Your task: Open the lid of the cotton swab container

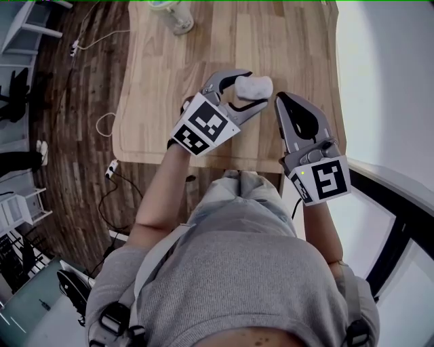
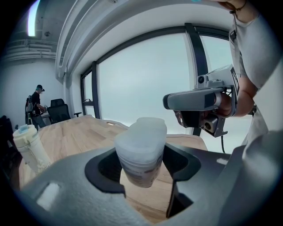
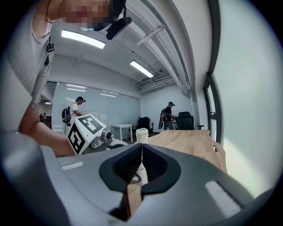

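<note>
Cotton swab container [image 2: 141, 152], lid [image 2: 148, 128] shut, clamped in left gripper [image 1: 254, 88] above table [image 1: 169, 81]; right gripper [image 1: 281, 101] beside it, jaws closed, empty; risk: prying could twist the smooth container loose.

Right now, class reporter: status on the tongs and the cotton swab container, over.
Left tongs clamped on container, held above table. Right tongs shut, empty, alongside. Lid on. Bottle far off, not in the way.

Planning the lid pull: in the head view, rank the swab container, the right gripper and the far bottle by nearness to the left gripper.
1. Swab container, gripped between the left gripper's jaws.
2. Right gripper, close on its right.
3. Bottle, at the far end of the table.
</note>
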{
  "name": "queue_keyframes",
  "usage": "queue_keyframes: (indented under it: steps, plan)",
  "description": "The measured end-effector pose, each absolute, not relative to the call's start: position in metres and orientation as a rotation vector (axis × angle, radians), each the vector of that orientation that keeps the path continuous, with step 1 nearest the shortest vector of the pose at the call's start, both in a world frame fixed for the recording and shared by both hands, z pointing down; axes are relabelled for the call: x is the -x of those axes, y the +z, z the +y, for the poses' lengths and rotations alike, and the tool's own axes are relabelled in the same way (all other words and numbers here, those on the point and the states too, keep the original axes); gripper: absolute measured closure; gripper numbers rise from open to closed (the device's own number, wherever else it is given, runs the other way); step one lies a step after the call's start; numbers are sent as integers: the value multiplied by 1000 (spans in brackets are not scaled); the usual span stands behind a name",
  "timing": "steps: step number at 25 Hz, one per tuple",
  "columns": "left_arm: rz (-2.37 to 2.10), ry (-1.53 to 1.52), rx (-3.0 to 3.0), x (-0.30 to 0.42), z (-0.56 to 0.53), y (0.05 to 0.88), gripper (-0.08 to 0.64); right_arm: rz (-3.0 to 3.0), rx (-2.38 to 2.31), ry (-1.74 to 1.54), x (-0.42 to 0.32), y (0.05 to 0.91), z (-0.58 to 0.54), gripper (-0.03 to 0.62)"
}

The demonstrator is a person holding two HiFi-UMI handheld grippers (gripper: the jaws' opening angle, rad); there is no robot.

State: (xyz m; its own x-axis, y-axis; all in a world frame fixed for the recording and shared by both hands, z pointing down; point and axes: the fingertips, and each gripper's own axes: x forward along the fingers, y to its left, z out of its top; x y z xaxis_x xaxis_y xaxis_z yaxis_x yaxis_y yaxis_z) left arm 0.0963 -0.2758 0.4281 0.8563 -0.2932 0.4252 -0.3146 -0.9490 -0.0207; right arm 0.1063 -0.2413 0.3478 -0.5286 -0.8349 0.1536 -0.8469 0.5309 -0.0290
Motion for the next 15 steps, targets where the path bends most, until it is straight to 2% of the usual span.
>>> queue_keyframes:
  steps: [15]
  plan:
    - [-475, 658, -3013, -83, -257, 393, 288, -2683, -1403, 70, -86, 323, -228, 588]
